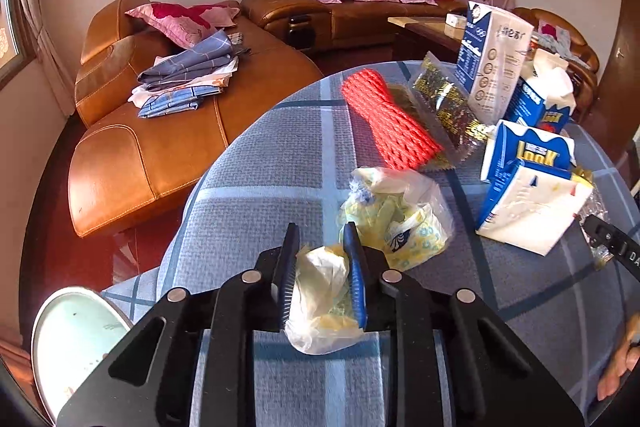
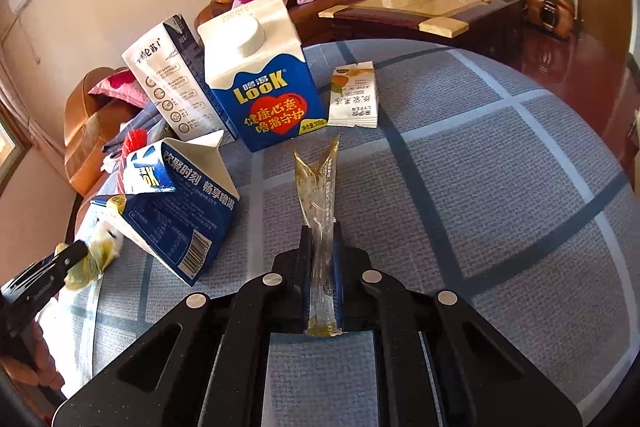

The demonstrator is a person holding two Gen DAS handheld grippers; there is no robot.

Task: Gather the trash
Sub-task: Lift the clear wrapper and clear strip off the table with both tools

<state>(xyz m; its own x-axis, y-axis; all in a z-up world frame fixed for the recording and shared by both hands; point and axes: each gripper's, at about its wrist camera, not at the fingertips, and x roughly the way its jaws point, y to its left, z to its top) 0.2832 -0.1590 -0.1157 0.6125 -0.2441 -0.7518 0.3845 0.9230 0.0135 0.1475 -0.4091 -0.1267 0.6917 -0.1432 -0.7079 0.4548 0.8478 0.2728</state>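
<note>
Beside the upright carton point(image 2: 260, 87), right tongs point(image 2: 320, 231) pinch a clear wrapper point(image 2: 318, 183); left tongs point(image 1: 322, 235) clamp crumpled plastic point(image 1: 320, 303). Advise firm grips and carrying both clear of cartons to the bin point(image 1: 72, 343).

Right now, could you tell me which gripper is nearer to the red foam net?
Left. The left gripper, shut on a crumpled plastic bag, faces the red foam net; the right gripper, holding a clear wrapper, sits beyond the tipped carton.

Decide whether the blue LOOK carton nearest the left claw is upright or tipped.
Tipped. The carton lies on its side on the tablecloth, barcode facing up, while the capped carton behind stands upright.
</note>
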